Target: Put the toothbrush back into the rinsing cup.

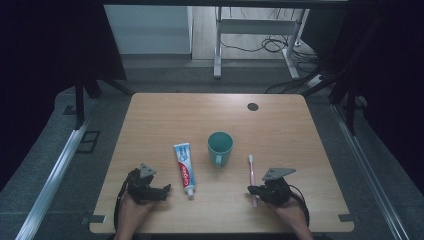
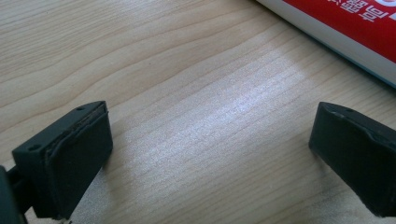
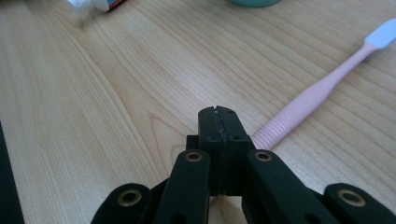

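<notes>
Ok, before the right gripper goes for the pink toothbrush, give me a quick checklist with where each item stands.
1. Right gripper jaws open for a grasp: not ok, they are pressed shut with nothing between them.
2. Pink toothbrush free to pick: ok, it lies flat on the table, apart from the cup.
3. Jaws lined up on the handle: not ok, the handle's end lies beside the shut tips.
4. Teal cup upright, opening up: ok.
5. Left gripper out of the way: ok, open beside the toothpaste tube, holding nothing.
6. Toothpaste cap on: cannot tell.
</notes>
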A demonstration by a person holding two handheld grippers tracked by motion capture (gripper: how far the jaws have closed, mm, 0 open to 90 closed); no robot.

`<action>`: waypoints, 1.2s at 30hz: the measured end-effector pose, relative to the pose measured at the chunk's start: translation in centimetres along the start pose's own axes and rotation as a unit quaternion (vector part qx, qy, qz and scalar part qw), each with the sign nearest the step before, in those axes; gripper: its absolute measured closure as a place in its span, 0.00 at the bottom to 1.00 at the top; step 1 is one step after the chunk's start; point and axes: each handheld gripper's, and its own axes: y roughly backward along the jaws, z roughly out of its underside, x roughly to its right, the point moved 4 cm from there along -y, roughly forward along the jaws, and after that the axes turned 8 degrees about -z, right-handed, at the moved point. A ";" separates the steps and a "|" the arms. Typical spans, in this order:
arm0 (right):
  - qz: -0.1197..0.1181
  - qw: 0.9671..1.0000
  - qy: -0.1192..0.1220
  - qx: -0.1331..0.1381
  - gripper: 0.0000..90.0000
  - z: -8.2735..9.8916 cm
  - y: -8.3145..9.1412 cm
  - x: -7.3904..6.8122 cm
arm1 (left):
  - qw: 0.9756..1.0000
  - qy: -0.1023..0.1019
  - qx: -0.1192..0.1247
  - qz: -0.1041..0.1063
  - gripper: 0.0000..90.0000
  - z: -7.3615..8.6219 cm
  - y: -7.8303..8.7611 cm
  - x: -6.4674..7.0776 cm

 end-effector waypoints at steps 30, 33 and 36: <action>0.031 0.999 -0.025 -0.001 0.99 1.6 1.6 2.2 | 1.000 0.000 0.000 0.000 0.00 0.0 0.0 0.0; 0.037 0.999 -0.029 0.001 0.99 1.9 2.1 2.6 | 1.000 0.000 0.000 0.000 0.00 0.0 0.0 0.0; 0.045 0.998 -0.033 0.002 0.99 2.1 2.5 3.0 | 1.000 0.000 0.000 0.000 0.00 0.0 0.0 0.0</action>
